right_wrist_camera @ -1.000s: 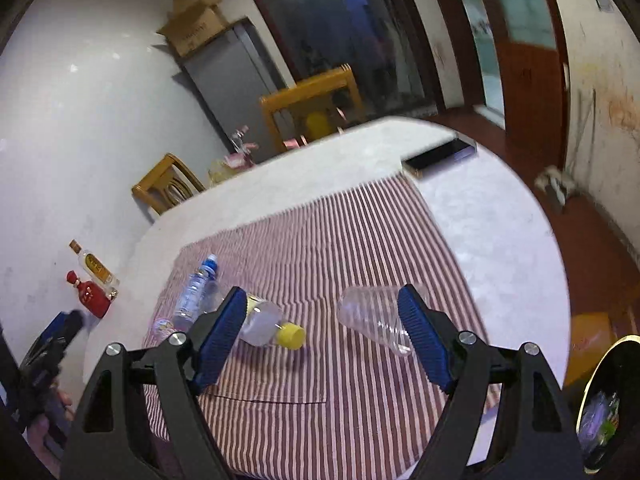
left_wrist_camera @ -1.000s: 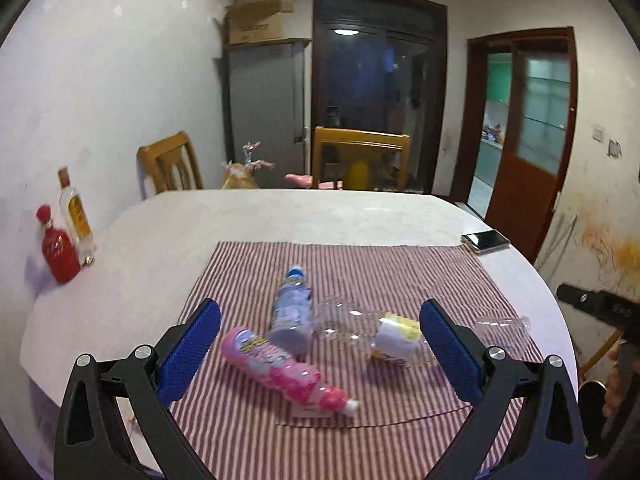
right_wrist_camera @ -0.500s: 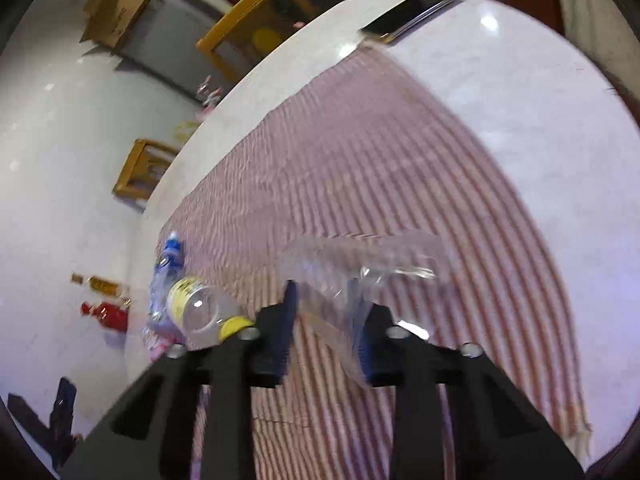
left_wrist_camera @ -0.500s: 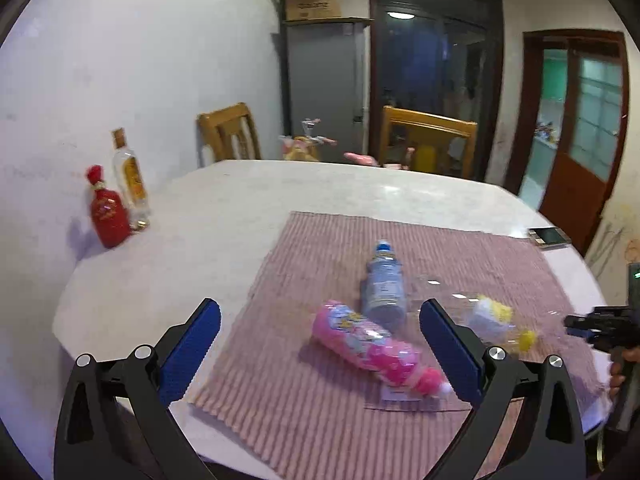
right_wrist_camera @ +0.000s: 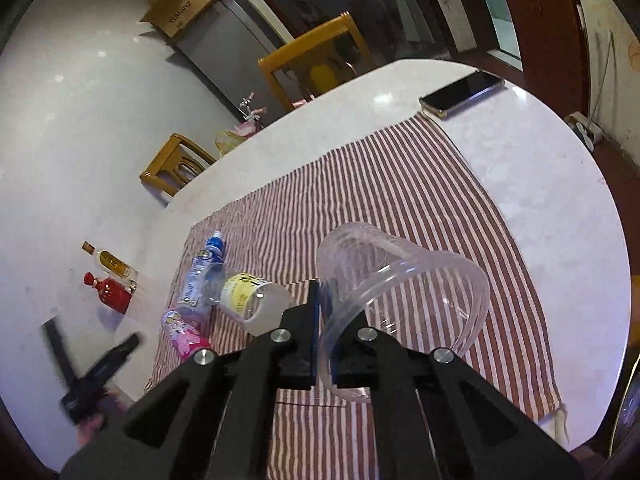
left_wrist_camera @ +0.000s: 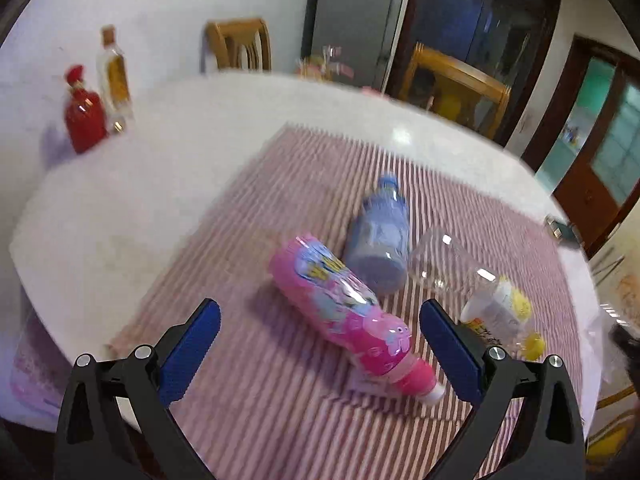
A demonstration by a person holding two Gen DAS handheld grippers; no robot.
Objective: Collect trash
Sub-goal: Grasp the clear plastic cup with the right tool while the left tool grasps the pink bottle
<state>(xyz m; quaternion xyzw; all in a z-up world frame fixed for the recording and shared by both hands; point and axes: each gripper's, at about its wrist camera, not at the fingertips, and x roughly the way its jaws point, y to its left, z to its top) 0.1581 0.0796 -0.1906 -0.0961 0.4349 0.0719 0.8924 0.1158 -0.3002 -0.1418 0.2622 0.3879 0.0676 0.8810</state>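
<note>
Cup pinched, pink bottle next

The right gripper [right_wrist_camera: 325, 320] is clenched on the wall of the clear cup [right_wrist_camera: 400, 284], held above the striped cloth [right_wrist_camera: 440, 184]. The left gripper [left_wrist_camera: 320, 334] is spread wide over the pink bottle [left_wrist_camera: 344, 308] lying mid-cloth. Best to straddle the bottle's body squarely before squeezing, and to lift the flimsy cup gently.

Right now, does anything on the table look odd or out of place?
Yes. Three bottles lie on their sides on the striped cloth: pink bottle, blue bottle, yellow-capped bottle.
</note>
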